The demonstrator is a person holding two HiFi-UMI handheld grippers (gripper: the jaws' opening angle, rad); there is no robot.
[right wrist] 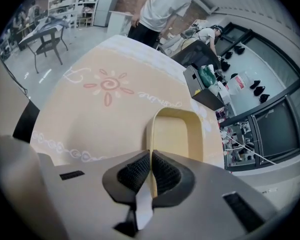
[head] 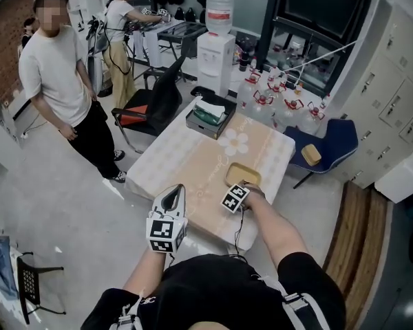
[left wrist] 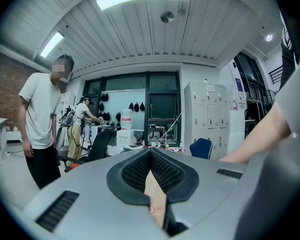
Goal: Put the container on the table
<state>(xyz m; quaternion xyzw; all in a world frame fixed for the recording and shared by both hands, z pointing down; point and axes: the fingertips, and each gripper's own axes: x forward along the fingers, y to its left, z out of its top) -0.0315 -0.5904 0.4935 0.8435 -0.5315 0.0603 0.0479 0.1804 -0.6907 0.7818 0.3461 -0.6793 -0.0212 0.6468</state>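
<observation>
A shallow yellow container (head: pixel 242 174) is at the near right part of the table (head: pixel 193 160), which has a beige flowered cloth. My right gripper (head: pixel 244 185) points steeply down and is shut on the container's near rim. In the right gripper view the thin yellow wall (right wrist: pixel 151 134) runs between the pads (right wrist: pixel 165 171) of my right gripper (right wrist: pixel 151 173), and the container (right wrist: pixel 176 136) lies open side up, low over the cloth. Whether it touches the cloth I cannot tell. My left gripper (head: pixel 174 192) hovers at the table's near edge, shut and empty (left wrist: pixel 150 153).
A black box (head: pixel 210 117) with green contents stands at the table's far end. A black chair (head: pixel 155 102) and a standing person (head: pixel 58 81) are to the left. A water dispenser (head: pixel 215 50), floor bottles (head: pixel 282 102) and a blue chair (head: pixel 330 143) lie beyond.
</observation>
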